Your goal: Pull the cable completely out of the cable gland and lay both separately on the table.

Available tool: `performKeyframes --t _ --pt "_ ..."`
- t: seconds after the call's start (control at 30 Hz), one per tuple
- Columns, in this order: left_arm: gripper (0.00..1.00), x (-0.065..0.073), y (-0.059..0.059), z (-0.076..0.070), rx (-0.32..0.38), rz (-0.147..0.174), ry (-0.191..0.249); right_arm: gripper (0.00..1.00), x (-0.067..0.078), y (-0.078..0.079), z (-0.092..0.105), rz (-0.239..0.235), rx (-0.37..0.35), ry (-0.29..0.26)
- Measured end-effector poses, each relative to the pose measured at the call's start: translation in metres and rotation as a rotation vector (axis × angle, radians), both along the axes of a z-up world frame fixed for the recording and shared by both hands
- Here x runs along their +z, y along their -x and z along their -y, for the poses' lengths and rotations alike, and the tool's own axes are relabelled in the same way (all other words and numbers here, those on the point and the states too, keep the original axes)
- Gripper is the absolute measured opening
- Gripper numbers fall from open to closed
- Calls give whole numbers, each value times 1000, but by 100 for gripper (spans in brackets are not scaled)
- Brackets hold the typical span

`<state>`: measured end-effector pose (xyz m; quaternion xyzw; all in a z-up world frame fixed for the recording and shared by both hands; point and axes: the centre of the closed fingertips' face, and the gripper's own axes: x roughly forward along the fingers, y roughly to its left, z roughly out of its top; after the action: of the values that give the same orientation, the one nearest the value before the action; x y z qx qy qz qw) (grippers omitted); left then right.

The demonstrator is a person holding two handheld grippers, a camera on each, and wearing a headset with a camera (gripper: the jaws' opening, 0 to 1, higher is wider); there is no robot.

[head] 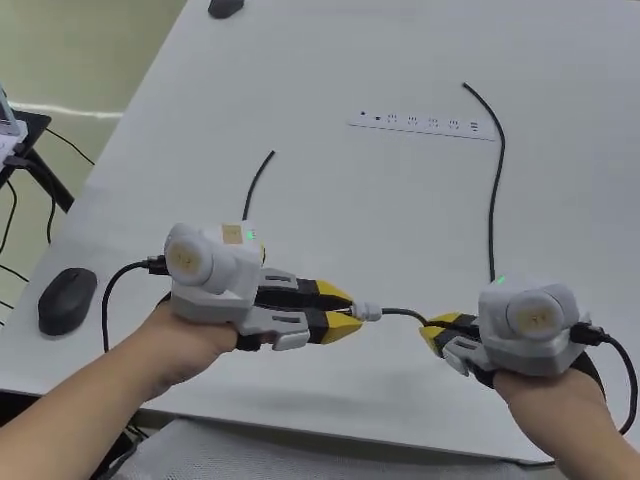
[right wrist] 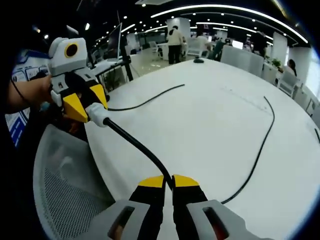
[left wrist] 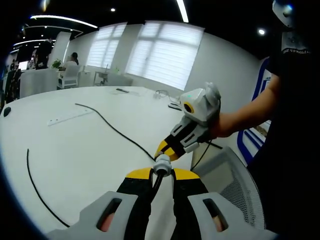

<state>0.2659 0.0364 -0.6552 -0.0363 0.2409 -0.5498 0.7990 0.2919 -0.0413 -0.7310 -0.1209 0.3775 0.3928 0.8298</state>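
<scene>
Above the table's near edge, my left gripper [head: 352,318] is shut on a small white cable gland [head: 367,312]. A short black cable [head: 402,314] runs out of the gland to my right gripper [head: 430,333], which is shut on its other end. In the left gripper view the gland [left wrist: 162,164] sits between my yellow-tipped jaws, with the right gripper [left wrist: 165,149] just beyond it. In the right gripper view the cable [right wrist: 137,145] stretches from my gripper [right wrist: 168,181] up to the gland [right wrist: 97,113] held by the left gripper [right wrist: 85,111].
A white power strip [head: 423,123] with a long black cord [head: 494,175] lies on the white table [head: 380,210]. A loose black cable [head: 258,182] lies mid-left. A dark mouse [head: 66,299] rests at the left edge. A mesh chair [right wrist: 65,200] stands below the table edge.
</scene>
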Motion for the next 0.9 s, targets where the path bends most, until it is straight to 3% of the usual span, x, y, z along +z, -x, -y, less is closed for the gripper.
performKeyframes --t 0.23,0.43,0.53,0.6,0.73,0.9 --pt "14 -2 -3 -5 19 -6 -3 1 6 3 -1 2 36 -30" --pt "14 -2 -7 -8 38 -15 -5 2 12 5 0 33 67 -31" --pt "14 -3 -7 -9 47 -20 -9 9 20 7 -5 33 71 -67" --pt "14 -4 -7 -10 52 -24 -13 12 28 9 -10 71 117 -55" --pt "14 -1 -7 -8 72 -29 -10 17 47 19 -28 191 284 9" --pt "14 -1 -1 -3 100 -33 -32 15 59 24 -50 270 394 22"
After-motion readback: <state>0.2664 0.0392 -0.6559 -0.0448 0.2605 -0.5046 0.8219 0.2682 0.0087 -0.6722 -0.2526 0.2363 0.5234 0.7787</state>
